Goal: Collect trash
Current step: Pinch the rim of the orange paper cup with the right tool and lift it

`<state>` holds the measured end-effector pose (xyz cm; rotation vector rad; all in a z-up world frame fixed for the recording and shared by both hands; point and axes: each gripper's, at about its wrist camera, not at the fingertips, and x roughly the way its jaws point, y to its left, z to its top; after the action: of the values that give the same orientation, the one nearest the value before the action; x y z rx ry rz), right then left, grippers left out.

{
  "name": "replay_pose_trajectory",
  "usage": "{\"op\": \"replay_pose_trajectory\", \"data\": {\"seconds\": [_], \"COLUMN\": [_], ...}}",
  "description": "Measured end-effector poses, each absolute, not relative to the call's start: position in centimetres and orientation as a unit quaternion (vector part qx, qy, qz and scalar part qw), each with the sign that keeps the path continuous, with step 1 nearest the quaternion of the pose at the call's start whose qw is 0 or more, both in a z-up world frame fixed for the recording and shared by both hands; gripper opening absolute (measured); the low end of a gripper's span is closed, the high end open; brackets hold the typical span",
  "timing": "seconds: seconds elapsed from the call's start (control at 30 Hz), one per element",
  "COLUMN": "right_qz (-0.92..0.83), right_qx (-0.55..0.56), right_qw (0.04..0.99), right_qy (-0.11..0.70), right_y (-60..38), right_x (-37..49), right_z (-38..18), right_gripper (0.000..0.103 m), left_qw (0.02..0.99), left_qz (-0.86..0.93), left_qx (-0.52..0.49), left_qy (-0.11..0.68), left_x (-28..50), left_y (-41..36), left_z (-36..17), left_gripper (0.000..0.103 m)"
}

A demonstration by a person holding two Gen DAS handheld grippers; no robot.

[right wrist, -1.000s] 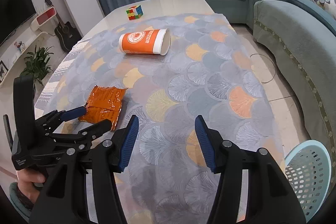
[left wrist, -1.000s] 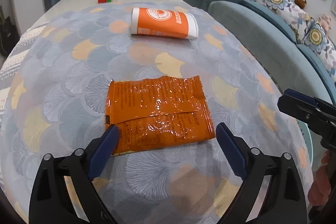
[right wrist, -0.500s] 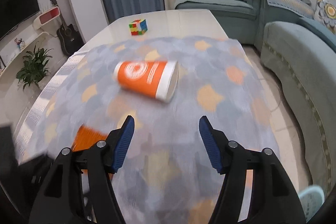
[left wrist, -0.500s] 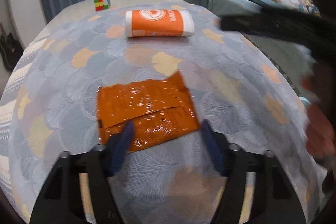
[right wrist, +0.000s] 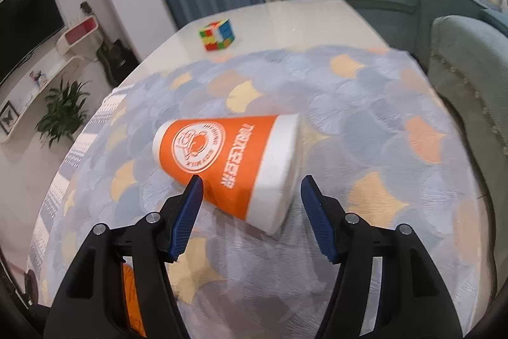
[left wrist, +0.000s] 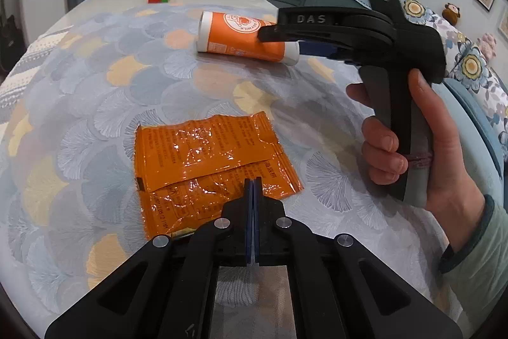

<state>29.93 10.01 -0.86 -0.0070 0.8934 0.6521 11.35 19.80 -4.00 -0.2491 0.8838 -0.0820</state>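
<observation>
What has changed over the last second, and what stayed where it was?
The left gripper closed from wide open until its jaws met at the near edge of the orange wrapper; whether it pinches the foil is unclear. The right gripper swept across the table to the tipped orange cup, its open jaws now either side of the cup's wide end, not touching. The wrapper, cup and puzzle cube lie as before.
</observation>
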Motion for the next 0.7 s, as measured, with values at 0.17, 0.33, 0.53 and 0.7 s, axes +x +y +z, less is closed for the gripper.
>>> {"op": "replay_pose_trajectory", "data": {"seconds": [0.17, 0.33, 0.53, 0.7], "right_qz": [0.333, 0.347, 0.336, 0.318], "right_qx": [-0.01, -0.031, -0.025, -0.008], "right_qw": [0.835, 0.842, 0.858, 0.872], "right_qy": [0.438, 0.412, 0.389, 0.372], "right_y": [10.9, 11.4, 9.1, 5.3], "right_x": [29.7, 27.6, 24.5, 22.1], "right_z": [-1.3, -0.5, 1.1, 3.1], "right_gripper": [0.016, 0.002, 0.002, 0.002], "left_qw": [0.894, 0.905, 0.898, 0.888], "left_qz": [-0.042, -0.029, -0.006, 0.028], "left_qx": [-0.13, -0.134, -0.052, -0.005], "left_qy": [0.426, 0.403, 0.437, 0.458], "left_x": [11.1, 10.6, 11.7, 12.9], "left_y": [20.0, 20.5, 18.0, 17.0], "left_z": [-4.0, -3.3, -3.6, -4.2], "left_gripper": [0.0, 0.049, 0.083, 0.075]}}
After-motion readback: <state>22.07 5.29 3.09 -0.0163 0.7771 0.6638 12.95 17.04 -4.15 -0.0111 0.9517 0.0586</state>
